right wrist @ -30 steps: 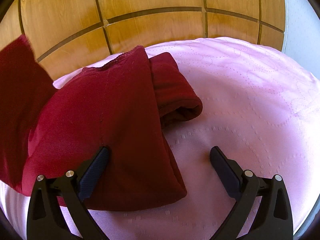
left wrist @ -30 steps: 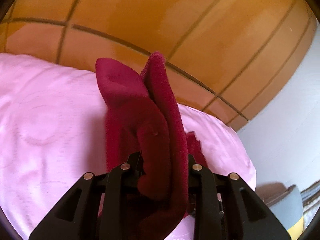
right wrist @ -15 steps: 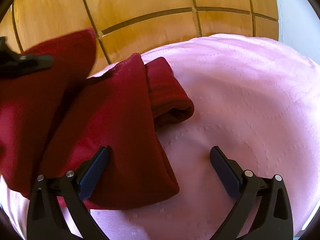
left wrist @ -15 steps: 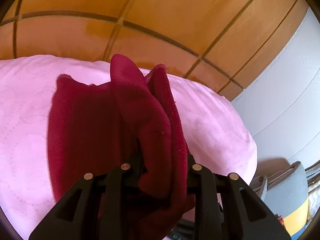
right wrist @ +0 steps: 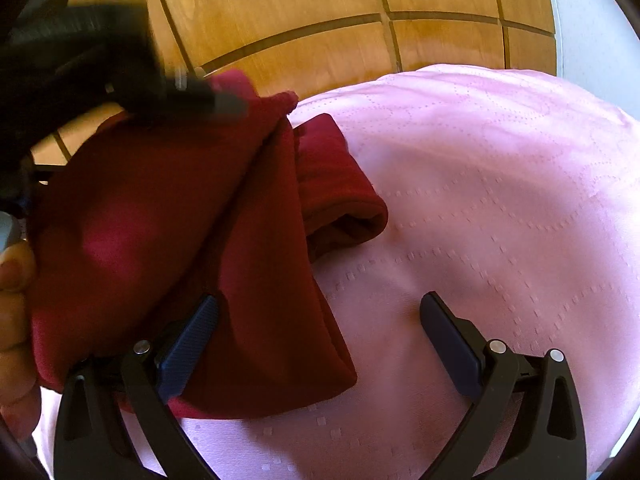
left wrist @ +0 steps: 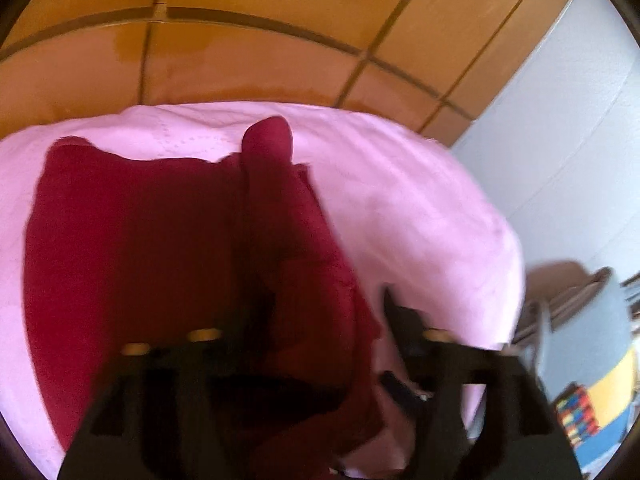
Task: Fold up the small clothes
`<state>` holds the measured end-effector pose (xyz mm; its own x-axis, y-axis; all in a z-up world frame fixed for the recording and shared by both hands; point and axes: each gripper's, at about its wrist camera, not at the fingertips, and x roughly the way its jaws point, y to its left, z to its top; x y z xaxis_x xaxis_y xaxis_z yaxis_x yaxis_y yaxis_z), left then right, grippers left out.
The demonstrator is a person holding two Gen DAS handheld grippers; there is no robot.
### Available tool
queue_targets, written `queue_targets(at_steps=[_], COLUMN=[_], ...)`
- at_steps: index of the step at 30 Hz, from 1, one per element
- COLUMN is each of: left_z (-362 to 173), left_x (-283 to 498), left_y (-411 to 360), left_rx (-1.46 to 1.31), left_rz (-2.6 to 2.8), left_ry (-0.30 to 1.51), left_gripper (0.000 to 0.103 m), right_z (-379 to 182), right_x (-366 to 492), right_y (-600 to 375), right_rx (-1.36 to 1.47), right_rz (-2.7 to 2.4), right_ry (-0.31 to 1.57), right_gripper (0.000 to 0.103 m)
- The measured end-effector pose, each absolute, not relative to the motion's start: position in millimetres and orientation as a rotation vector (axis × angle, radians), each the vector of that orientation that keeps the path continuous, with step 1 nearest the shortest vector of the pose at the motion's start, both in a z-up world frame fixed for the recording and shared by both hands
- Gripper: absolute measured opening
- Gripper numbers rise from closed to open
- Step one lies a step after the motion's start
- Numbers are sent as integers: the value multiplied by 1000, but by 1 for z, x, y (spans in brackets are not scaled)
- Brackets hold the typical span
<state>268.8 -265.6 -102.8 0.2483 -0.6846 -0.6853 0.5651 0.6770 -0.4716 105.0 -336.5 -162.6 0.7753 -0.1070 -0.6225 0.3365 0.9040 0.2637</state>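
Note:
A dark red garment point(right wrist: 192, 240) lies partly folded on a pink cushion point(right wrist: 500, 200). One sleeve end point(right wrist: 340, 204) sticks out to the right. In the left wrist view the garment point(left wrist: 132, 248) spreads across the cushion point(left wrist: 412, 208). A fold of it point(left wrist: 280, 208) runs up between the fingers of my left gripper point(left wrist: 308, 320), whose jaws stand apart; the view is blurred. The left gripper point(right wrist: 120, 64) also shows above the garment in the right wrist view. My right gripper point(right wrist: 320, 312) is open, its left finger point(right wrist: 192, 344) over the garment's lower edge.
A wooden panelled surface point(right wrist: 320, 20) lies behind the cushion. A white wall point(left wrist: 560, 120) stands at the right. A grey and yellow object point(left wrist: 592, 352) sits beyond the cushion's right edge. A hand point(right wrist: 16, 288) shows at the left edge.
My left gripper carried the red fold over and down onto the garment, and its jaws have spread apart. The right gripper has stayed open in place.

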Motion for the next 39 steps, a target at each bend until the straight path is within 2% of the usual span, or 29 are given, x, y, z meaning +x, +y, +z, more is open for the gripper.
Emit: queue_targets(at_steps=[2, 8, 11, 16, 20, 26, 30, 35, 39], left_z=[-91, -79, -92, -135, -158, -165, -167, -168, -168], left_x=[264, 247, 239, 229, 222, 218, 220, 214, 212], left_y=[-253, -184, -136, -89, -82, -86, -85, -85, -87], left_rx=[-208, -384, -438, -400, -393, -330, -341, -318, -302], left_rz=[-900, -835, -663, -464, -491, -536, -549, -564, -566], left_ry=[972, 828, 805, 887, 931, 931, 929, 905, 899], left_gripper=[82, 92, 92, 91, 93, 95, 97, 97, 97], right_z=[-163, -164, -165, -164, -162, -150, -132, -95, -82], right_x=[104, 103, 102, 101, 97, 73, 45, 28, 60], right_y=[-338, -341, -340, -343, -351, -361, -381, -375, -344], right_rx=[381, 390, 391, 407, 442, 332, 415, 433, 340], right_rz=[-243, -235, -235, -222, -187, -350, -503, -470, -326], right_ry=[639, 633, 633, 630, 636, 694, 627, 453, 485], right_gripper=[100, 100, 100, 100, 100, 99, 99, 99, 99])
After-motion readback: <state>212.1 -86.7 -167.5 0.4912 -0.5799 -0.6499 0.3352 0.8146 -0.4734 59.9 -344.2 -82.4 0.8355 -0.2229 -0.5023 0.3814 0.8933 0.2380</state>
